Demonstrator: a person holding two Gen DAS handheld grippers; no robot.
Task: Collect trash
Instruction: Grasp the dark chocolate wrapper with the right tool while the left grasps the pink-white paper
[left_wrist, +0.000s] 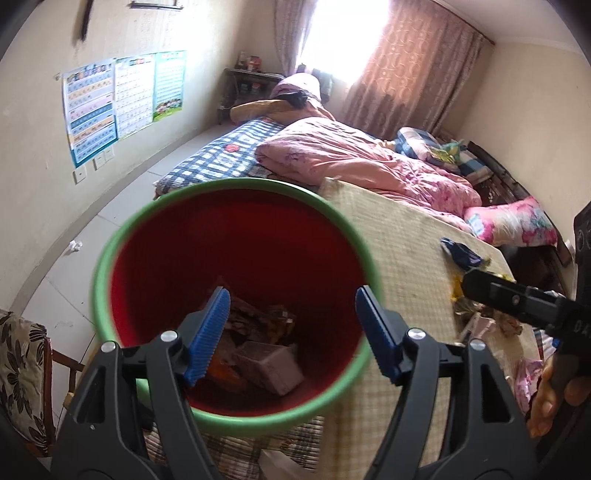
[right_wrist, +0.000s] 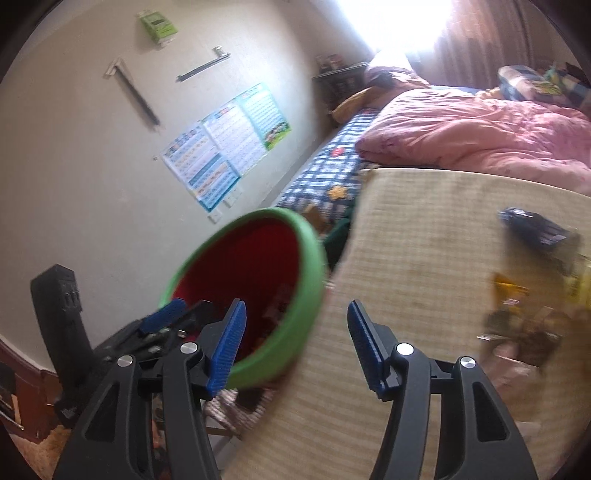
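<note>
Both claws stood spread with nothing between their blue ribbed pads: the left claw (left_wrist: 291, 332) hung over the mouth of a round bin with a green rim and red inside (left_wrist: 110, 258), while the right claw (right_wrist: 295, 347) pointed at a cream checked mat (right_wrist: 424, 229) spread on the bed, just beside the bin's edge. Inside the bin lay crumpled wrappers and a pale purplish block (left_wrist: 269, 365). More trash waited on the mat: a dark blue crinkled packet (left_wrist: 463, 254), and nearer the right claw a blurred heap of yellow and brown wrappers (right_wrist: 517, 314). A hand (left_wrist: 554, 398) gripped the right claw's black handle at the frame's edge in the left wrist view. Beyond the mat, a rumpled pink quilt (left_wrist: 369, 162) covered a blue-and-white checked bedsheet (left_wrist: 221, 155), and coloured charts (left_wrist: 118, 96) hung on the cream wall beside curtained, sunlit windows.
</note>
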